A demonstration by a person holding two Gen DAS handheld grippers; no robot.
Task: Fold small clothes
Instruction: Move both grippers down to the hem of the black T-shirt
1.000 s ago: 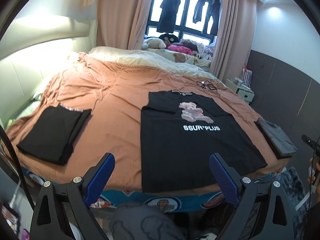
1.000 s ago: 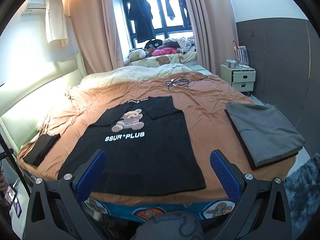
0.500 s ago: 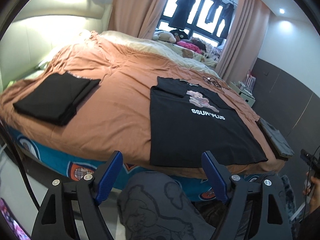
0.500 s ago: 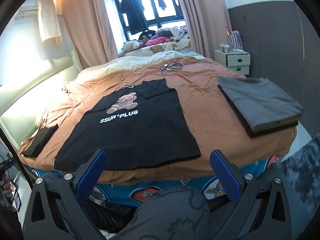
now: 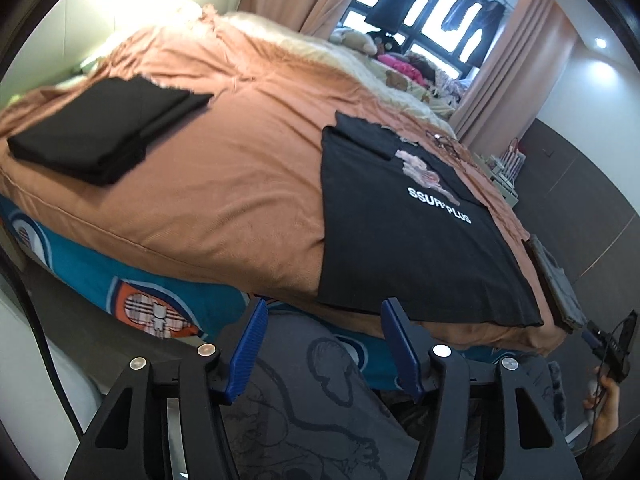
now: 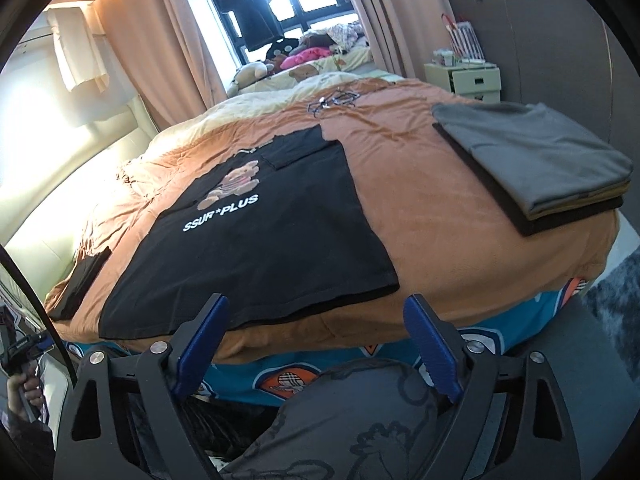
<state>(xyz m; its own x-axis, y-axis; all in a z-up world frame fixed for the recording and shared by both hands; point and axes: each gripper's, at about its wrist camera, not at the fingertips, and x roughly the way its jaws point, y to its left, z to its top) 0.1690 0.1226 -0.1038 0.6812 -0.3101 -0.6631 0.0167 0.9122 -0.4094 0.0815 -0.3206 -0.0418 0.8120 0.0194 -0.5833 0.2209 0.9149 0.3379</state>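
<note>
Your left gripper [image 5: 322, 312] sits low in the frame of its own camera, below the foot edge of the bed [image 5: 248, 184], its blue fingers [image 5: 250, 346] spread with a clear gap between them and nothing held. Your right gripper [image 6: 316, 312] is likewise low in its view, blue fingers [image 6: 430, 340] set wide apart and empty, hanging just off the mattress edge. The black T-shirt [image 6: 264, 240] with the bear print and white lettering lies flat, front up, on the orange bedspread [image 6: 420, 216], filling the centre of the right view; both sleeves are turned in over the chest and its hem reaches the near edge of the bed, just above your fingertips. In the left view the same shirt [image 5: 416, 240] runs from centre to lower right, its hem corner draping slightly over the edge right above the right-hand finger. A folded black garment [image 5: 104, 128] rests at the upper left of that view, well apart from the shirt. A stack of folded clothes with a grey one on top [image 6: 540, 160] sits at the right of the right view, near the bed's corner. Some tangled cable [image 6: 332, 100] lies beyond the shirt's collar. Your knee in grey patterned fabric [image 5: 304, 412] fills the bottom centre between the fingers.
</note>
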